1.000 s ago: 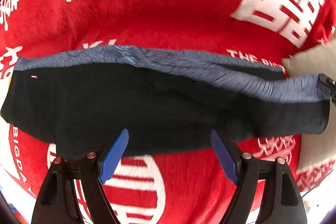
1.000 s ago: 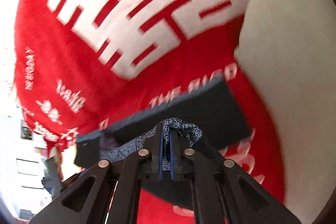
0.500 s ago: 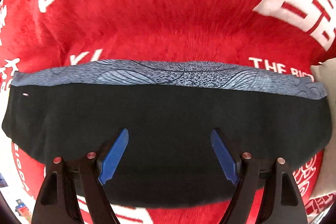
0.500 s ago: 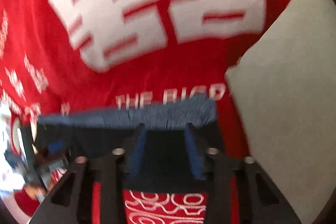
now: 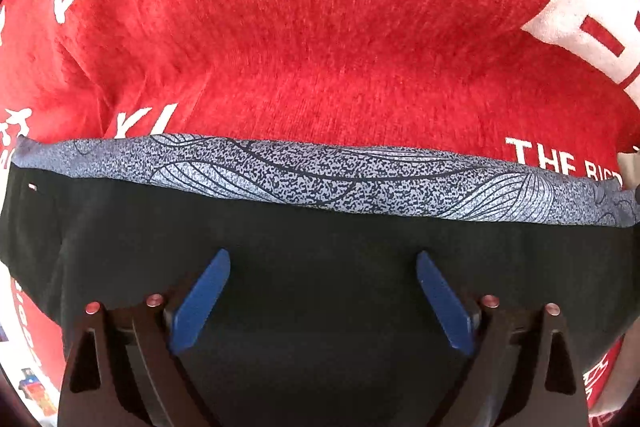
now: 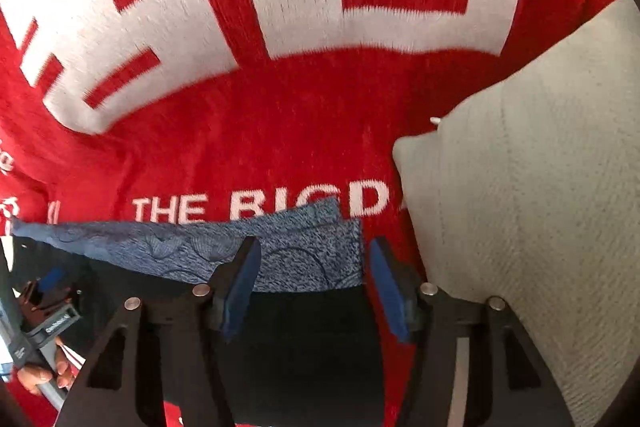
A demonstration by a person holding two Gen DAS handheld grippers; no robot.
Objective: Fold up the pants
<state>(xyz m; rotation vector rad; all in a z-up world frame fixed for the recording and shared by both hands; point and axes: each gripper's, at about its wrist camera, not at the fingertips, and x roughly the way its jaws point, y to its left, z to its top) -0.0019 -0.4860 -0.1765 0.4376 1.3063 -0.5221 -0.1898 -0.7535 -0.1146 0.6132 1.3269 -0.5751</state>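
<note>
Both grippers dropped lower and the right gripper (image 6: 310,283) let go, jaws opening over the pants (image 5: 320,267). Left gripper (image 5: 322,291) is empty too, opening wider. Pants lie folded flat on the red blanket (image 5: 320,27), looks basically done.

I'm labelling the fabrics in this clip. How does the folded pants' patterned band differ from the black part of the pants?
The patterned band is speckled blue-grey with thin curved lines; the black part is plain and dark. The patterned band is a narrow strip along the far edge; the black part is much broader and lies nearer the cameras, under both grippers. Both belong to the same pants, lying flat on the red blanket.
</note>
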